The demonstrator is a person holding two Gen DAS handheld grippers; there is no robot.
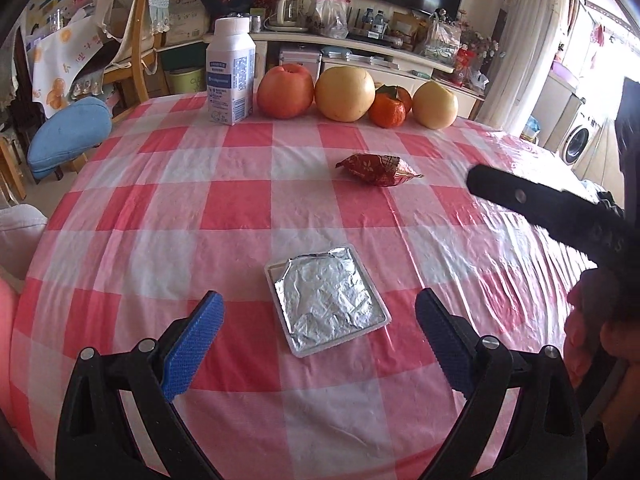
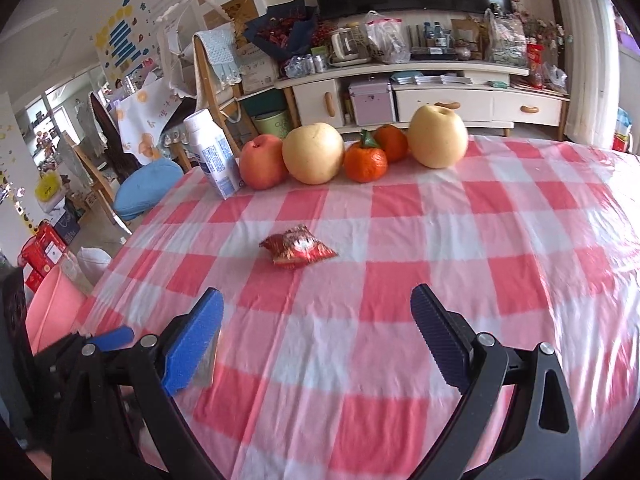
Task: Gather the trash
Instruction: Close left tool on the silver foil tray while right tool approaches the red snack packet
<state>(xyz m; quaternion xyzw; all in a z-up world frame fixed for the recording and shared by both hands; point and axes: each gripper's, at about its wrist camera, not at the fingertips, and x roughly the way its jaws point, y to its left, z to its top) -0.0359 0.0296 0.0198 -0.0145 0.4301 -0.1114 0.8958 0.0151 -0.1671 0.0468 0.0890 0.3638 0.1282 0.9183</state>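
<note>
A square plastic tray covered with crumpled foil (image 1: 326,304) lies on the pink-checked tablecloth (image 1: 224,220). My left gripper (image 1: 320,302) is open low over the table, its blue-padded fingers (image 1: 196,340) standing either side of the tray's near half. A crumpled red snack wrapper (image 1: 380,170) lies farther back. In the right wrist view the wrapper (image 2: 298,248) sits ahead and slightly left of my right gripper (image 2: 316,300), which is open and holds nothing. A grey corner of the tray (image 2: 208,360) shows behind its left finger.
A white bottle (image 1: 231,76), an apple (image 1: 285,90), two pears and two tangerines (image 1: 387,112) line the table's far edge. A pink bin (image 2: 52,312) stands off the table's left side. A hand (image 1: 592,332) holds the right gripper's handle. Chairs and a TV cabinet stand beyond.
</note>
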